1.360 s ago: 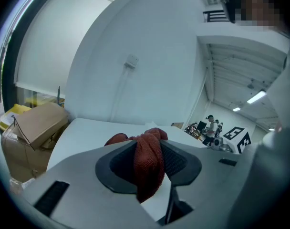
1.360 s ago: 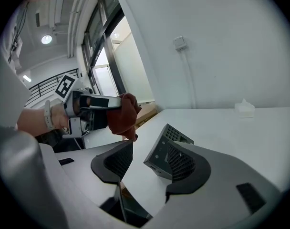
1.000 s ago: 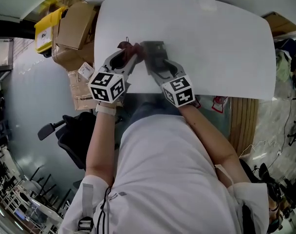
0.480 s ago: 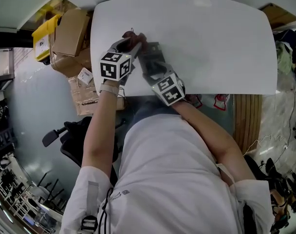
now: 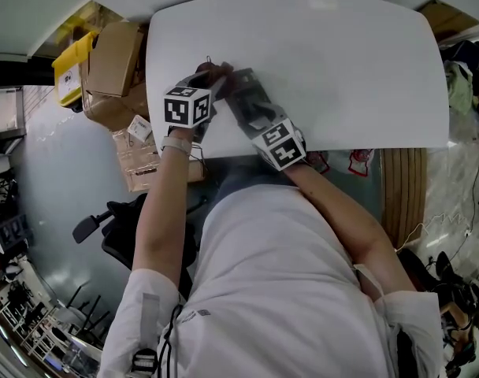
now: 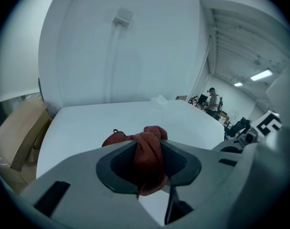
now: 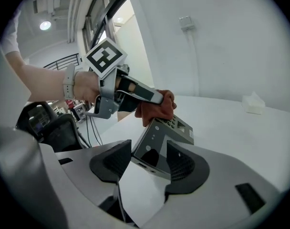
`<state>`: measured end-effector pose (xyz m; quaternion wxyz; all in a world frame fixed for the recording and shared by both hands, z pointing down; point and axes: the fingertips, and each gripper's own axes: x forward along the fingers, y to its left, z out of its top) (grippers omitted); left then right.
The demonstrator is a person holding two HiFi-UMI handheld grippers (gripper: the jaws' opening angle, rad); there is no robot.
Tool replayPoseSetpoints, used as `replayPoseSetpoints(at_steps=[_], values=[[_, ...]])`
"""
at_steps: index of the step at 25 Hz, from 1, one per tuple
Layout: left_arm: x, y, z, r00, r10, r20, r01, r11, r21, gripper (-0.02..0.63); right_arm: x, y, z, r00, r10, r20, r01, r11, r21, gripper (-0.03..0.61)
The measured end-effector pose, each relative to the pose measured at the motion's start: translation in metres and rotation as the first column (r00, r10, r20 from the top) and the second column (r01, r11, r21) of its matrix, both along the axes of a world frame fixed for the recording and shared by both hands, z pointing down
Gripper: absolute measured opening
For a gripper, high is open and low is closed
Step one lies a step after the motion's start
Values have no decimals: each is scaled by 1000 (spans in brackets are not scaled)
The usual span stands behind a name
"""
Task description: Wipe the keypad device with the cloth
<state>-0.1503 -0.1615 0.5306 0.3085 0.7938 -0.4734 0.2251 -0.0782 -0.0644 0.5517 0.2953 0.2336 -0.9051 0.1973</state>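
Left gripper [image 6: 146, 170]: jaws closed on the red cloth [image 6: 150, 142], a bunched fold pinched between them with a lobe sticking out past the tips. Right gripper [image 7: 150, 165]: jaws clamped on the near end of the keypad device [image 7: 166, 130], one on each side wall, key face up and tilted. The device sits over the near-left part of the white worktop [image 5: 342, 69]; from the head view I cannot tell whether its underside touches the surface or is lifted clear. In the right gripper view the cloth presses on the far end of the key face, next to the keys. Step in hand, as judged: the wiping stroke itself. To do it well: hold the right grip rigid so the device does not pivot, drag the cloth lobe, not the jaw tips, along the face, use light pressure over the keys, and cover the edges too.
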Motion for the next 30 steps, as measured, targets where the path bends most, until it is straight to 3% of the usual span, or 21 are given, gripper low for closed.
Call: replayPoseSetpoints(at_steps=[9,17,21,25,30], values=[[0,31,5,998,5,-61,-9,998,-58,129,31,0,0,1000,8,-11,-8,1000,-18,230],[5,57,9,996,92,-17,-93,989,-118,127,48,-3,2,998,6,-61,-9,999,-51,230],[10,65,9,988,155,-6,-154,976,-155,127,45,-2,-1,995,-20,-96,18,1000,-18,231],[8,55,-4,983,185,20,-181,975,-131,127,25,2,-5,993,-73,-98,71,997,-20,232],[4,29,-7,973,228,37,-223,970,-100,127,10,-2,8,980,-105,-170,105,994,-9,230]])
